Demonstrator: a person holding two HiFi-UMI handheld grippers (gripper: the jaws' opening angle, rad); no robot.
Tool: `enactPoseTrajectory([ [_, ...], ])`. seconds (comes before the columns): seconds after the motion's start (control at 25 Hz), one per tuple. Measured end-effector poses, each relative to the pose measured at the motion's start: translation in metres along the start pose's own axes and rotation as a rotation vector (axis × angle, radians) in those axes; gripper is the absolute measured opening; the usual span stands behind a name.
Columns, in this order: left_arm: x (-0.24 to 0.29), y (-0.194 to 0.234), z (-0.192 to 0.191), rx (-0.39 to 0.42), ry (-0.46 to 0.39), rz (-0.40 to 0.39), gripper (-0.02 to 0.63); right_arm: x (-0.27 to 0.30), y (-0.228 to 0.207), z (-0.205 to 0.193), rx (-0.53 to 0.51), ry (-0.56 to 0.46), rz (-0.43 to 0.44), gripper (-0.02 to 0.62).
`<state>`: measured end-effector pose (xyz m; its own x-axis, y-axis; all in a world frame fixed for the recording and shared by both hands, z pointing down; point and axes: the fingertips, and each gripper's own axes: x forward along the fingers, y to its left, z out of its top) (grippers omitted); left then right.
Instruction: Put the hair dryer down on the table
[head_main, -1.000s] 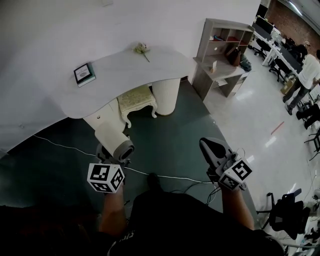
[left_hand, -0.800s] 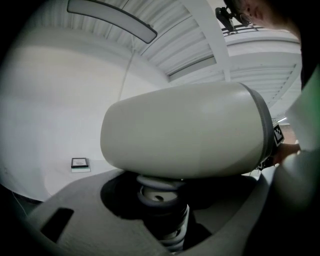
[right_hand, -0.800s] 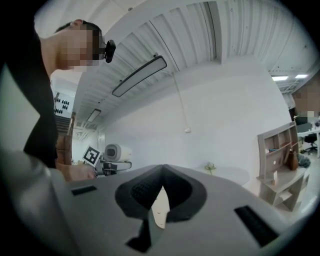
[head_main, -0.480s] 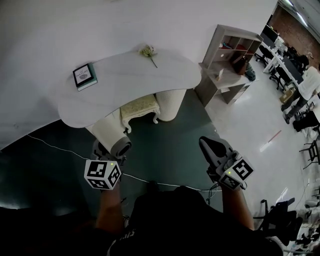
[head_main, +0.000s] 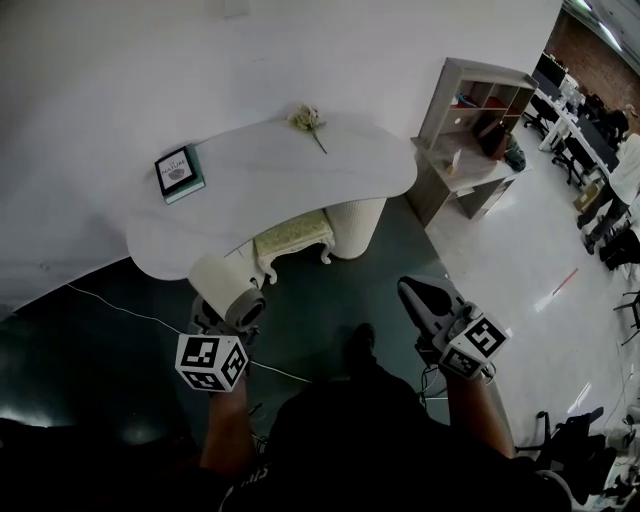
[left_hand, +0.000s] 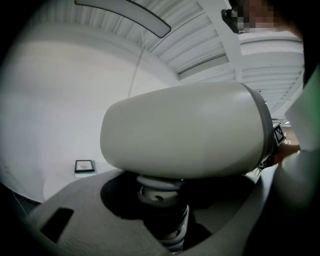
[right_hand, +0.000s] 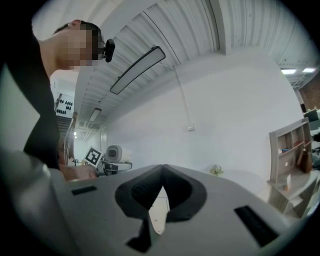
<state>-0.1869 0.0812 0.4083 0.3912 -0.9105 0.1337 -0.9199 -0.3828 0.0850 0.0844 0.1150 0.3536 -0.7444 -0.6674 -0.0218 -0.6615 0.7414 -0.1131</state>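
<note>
Head view, left gripper (head_main: 222, 322) clamping hair dryer (head_main: 228, 288)

hair dryer (head_main: 228, 290): cream body, grey band round one end
table (head_main: 270, 175): plain white
book (head_main: 179, 171): dark cover, pale panel, teal edge
flower (head_main: 306, 119): pale cream, green stem
stool (head_main: 291, 233): cream, yellowish patterned seat
floor (head_main: 330, 290): dark green
left gripper (head_main: 222, 320): grey, cube of black-and-white square markers
right gripper (head_main: 408, 288): dark grey, same chequered cube
</note>
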Motion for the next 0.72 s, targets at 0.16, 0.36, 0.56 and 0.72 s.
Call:
enactPoseTrajectory([
  [0.16,0.027,0.004,0.003,0.018,0.010,0.020,0.208,0.019,-0.035,-0.008,0.004,0.014,0.016,0.006],
  [0.36,0.088,-0.001,0.010,0.026,0.044,0.019,0.209,0.038,-0.097,-0.008,0.036,0.016,0.026,0.006],
  [0.56,0.164,-0.011,0.022,0.049,0.065,0.011,0.209,0.060,-0.164,-0.003,0.107,-0.009,0.057,0.006],
  [0.72,0.219,-0.028,0.031,0.029,0.073,-0.003,0.207,0.065,-0.218,0.005,0.127,-0.023,0.068,0.006],
])
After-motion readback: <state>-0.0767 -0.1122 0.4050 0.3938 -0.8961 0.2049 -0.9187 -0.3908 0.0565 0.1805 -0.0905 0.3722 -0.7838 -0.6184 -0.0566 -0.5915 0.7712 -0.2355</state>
